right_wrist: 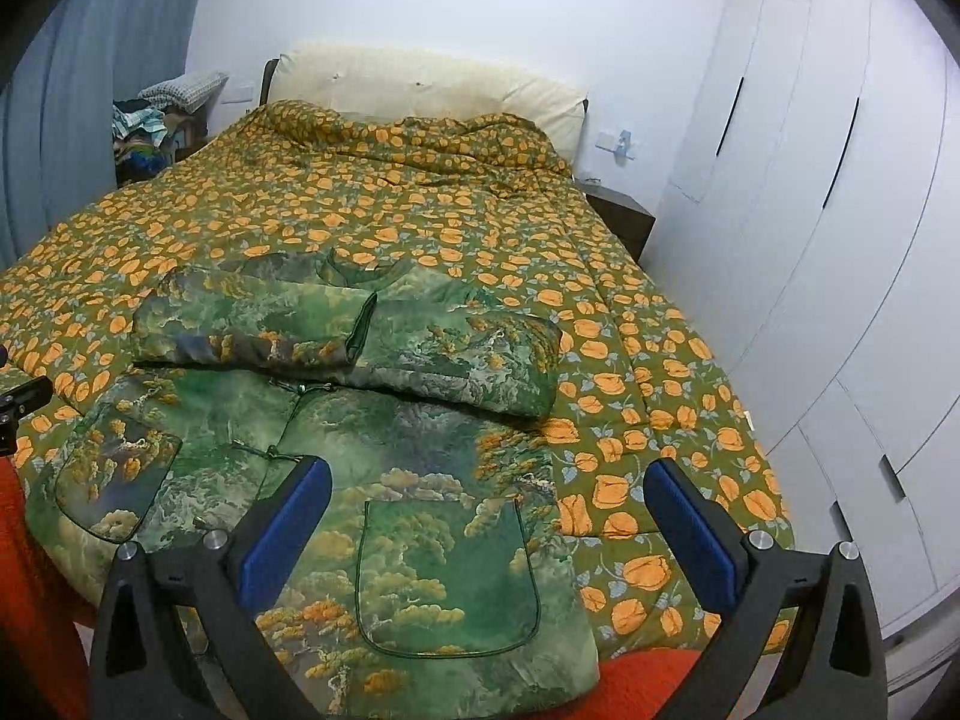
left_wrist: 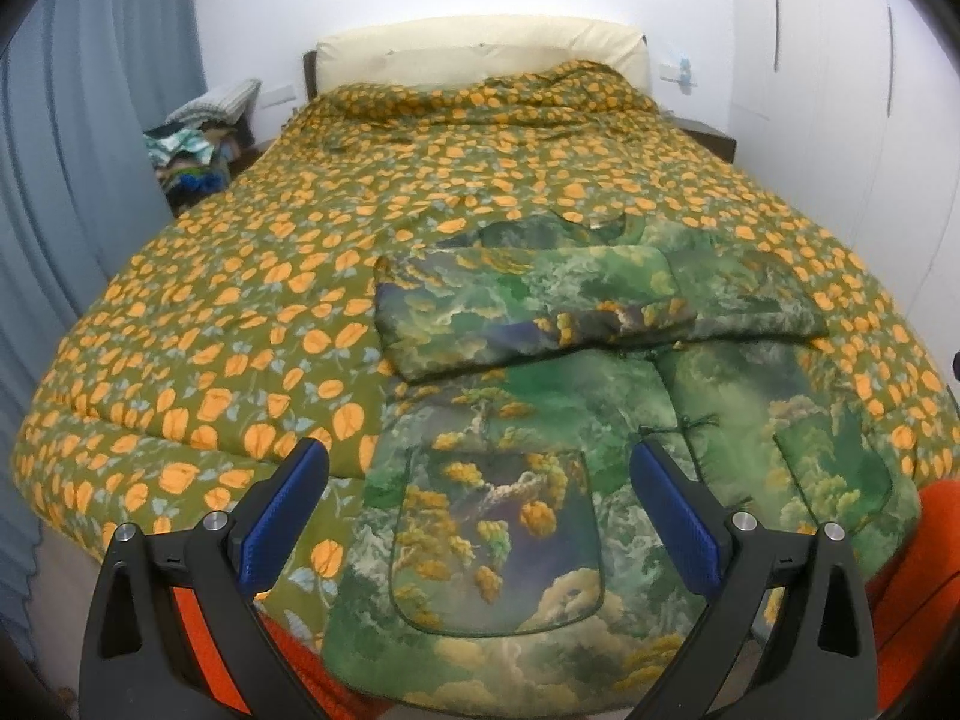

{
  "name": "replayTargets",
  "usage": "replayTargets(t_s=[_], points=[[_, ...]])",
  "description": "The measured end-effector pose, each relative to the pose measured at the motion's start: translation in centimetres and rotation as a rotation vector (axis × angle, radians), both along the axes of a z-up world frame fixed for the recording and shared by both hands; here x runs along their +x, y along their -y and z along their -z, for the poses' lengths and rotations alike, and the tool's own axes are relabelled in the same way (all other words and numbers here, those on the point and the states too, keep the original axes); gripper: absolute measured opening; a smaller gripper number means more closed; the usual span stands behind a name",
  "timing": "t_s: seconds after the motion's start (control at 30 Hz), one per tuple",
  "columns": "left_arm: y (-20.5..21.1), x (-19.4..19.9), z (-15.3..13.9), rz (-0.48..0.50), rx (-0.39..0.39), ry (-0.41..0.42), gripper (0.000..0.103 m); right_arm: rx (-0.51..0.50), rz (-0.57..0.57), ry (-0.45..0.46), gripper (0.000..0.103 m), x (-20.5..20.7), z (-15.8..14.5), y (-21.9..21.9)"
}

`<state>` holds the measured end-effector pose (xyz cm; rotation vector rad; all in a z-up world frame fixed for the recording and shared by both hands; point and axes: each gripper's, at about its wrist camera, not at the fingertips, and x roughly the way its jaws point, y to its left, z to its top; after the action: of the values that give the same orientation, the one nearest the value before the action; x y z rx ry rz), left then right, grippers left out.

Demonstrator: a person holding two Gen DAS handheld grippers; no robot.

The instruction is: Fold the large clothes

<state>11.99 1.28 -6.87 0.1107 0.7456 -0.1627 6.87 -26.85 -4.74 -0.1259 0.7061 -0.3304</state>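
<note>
Both your tools hang wide open and empty: the left hand-held gripper (left_wrist: 479, 516) and the right hand-held gripper (right_wrist: 487, 531). The green landscape-print jacket (left_wrist: 528, 450) lies flat on the bed's orange-flowered quilt (left_wrist: 228, 300) just ahead of them, both sleeves folded across its chest.

The left gripper (left_wrist: 480, 516) points forward and down, and its two fingers (left_wrist: 282, 516) with blue pads stand wide apart, with nothing between them. The right gripper (right_wrist: 489, 531) has the same pose, also tilted down. Its fingers (right_wrist: 285, 531) are spread fully and they hold nothing. Both grippers stay in the air and touch nothing.
</note>
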Motion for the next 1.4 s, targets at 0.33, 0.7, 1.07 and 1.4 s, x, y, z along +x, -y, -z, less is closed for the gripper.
replayTargets(t_s=[0.33, 0.7, 1.07, 1.4], points=[[0.1, -1.4, -1.0, -0.006, 0.012, 0.002, 0.102, 0.003, -0.015, 0.038, 0.103, -1.2, -1.1, 0.0], [0.8, -0.9, -1.0, 0.013, 0.002, -0.041, 0.103, 0.031, -0.015, 0.037, 0.103, -1.8, -1.3, 0.5], [0.5, 1.8, 2.0, -0.076, 0.064, -0.103, 0.103, 0.1, -0.011, -0.069, 0.103, 0.9, 2.0, 2.3], [-0.3, 3.0, 3.9, -0.115, 0.099, -0.133, 0.103, 0.165, -0.018, -0.155, 0.103, 2.9, 5.4, 2.4]])
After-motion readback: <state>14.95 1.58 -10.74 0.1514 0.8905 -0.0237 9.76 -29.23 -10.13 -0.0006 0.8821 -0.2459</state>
